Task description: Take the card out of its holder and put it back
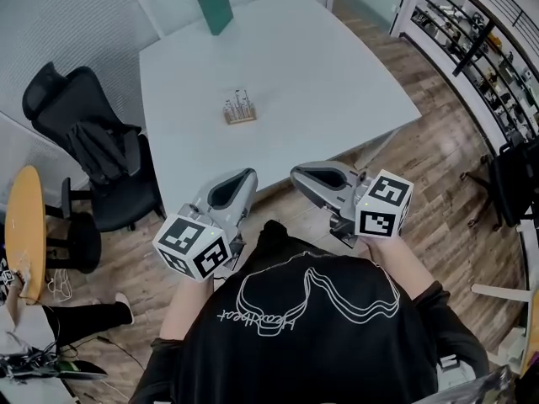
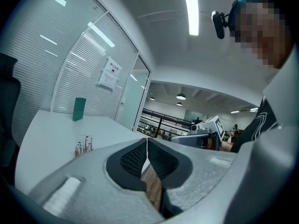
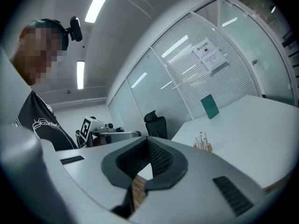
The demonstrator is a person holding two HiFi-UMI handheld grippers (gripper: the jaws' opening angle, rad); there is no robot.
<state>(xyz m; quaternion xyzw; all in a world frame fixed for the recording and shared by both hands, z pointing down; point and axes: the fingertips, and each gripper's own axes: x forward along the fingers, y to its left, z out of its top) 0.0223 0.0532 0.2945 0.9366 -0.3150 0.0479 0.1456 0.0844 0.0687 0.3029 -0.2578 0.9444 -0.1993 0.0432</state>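
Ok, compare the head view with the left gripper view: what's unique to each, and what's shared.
Head view only: a round wooden side table and someone's outstretched leg. Left gripper view only: the ceiling light strip and a notice on the blinds. Both: white table, green book, small wooden holder, right claw.

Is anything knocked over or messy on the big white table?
No, nothing stands out. The small wooden holder stands upright near the middle of the white table, and the green rectangular block stands at its far edge. Nothing is spilled.
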